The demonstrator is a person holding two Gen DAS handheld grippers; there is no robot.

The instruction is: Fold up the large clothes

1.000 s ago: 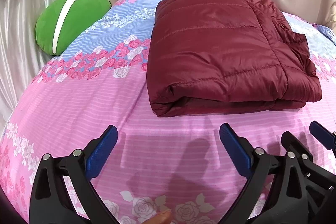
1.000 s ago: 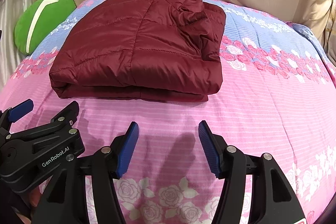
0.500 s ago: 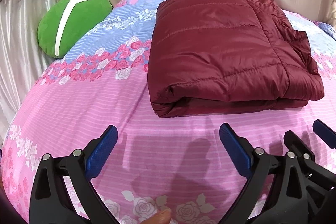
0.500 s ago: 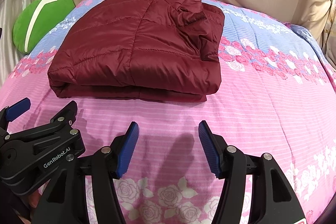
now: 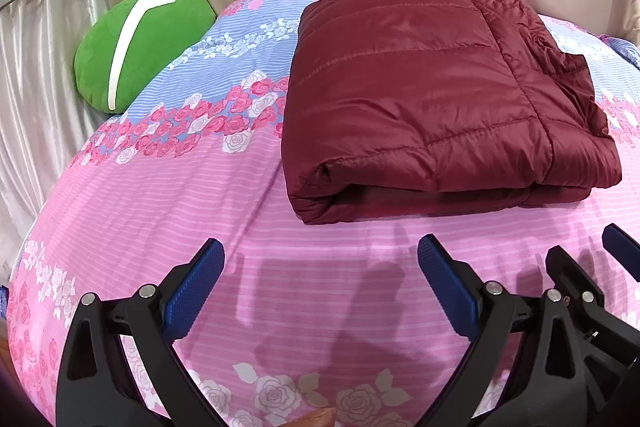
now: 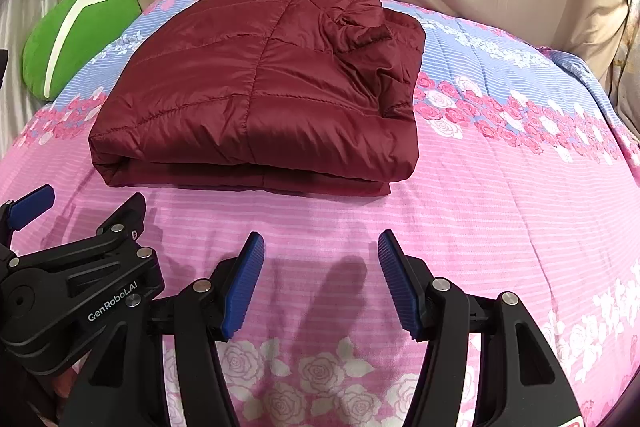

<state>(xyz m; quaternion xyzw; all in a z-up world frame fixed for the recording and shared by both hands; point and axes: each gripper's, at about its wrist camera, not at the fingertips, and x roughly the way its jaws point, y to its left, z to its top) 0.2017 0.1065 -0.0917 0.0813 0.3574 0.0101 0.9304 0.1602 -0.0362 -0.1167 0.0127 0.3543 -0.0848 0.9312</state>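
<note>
Lying folded: maroon quilted jacket (image 5: pixel 432 99), a thick rectangle toward the far edge of the bed (image 5: pixel 160 207)
Bedspread: pink and blue, rose-printed
Left gripper (image 5: pixel 320 283): released, jaws wide, hovering near the bed's near edge, apart from the jacket
Right gripper (image 6: pixel 320 275): released, empty, just beside the left
Far left corner: green cushion (image 5: pixel 136 43)

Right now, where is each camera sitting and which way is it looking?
Left wrist: on the left gripper, low over the bed, facing the folded maroon puffer jacket; its open fingers and the right gripper show.
Right wrist: on the right gripper, facing the jacket; the left gripper sits at left.
Both share the jacket, green pillow and bed.
</note>
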